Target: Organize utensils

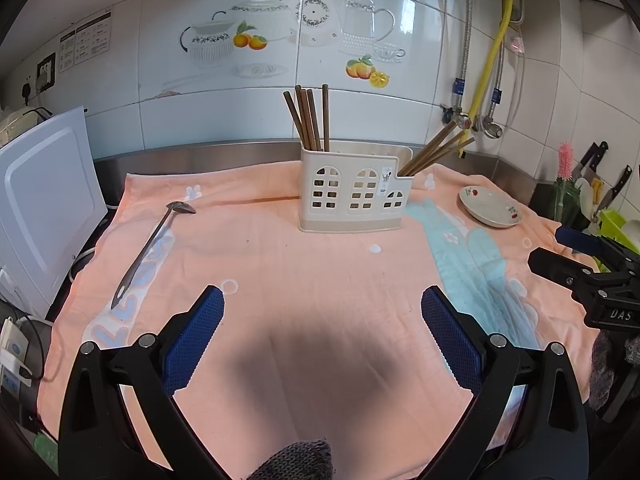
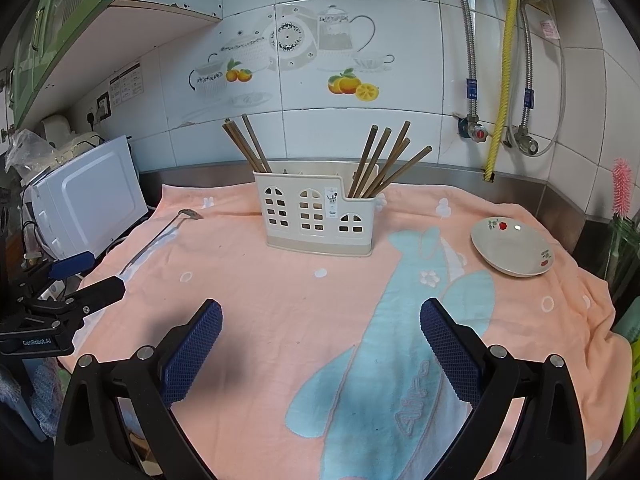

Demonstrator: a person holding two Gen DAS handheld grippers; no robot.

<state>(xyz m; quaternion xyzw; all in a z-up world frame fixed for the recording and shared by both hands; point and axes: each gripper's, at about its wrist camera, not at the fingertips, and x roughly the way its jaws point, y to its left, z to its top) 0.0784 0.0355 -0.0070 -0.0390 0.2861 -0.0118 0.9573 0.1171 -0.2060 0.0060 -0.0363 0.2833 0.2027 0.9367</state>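
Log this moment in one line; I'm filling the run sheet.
left: open, empty | right: open, empty | ladle: on towel | chopsticks: in caddy

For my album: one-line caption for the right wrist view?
Open right claw faces chopstick-filled utensil holder on peach towel.

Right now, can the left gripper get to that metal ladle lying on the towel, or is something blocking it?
Probably yes. The left gripper is open and empty, and the ladle lies flat on the towel ahead and to its left, apart from the utensil holder. Only bare towel lies between them.
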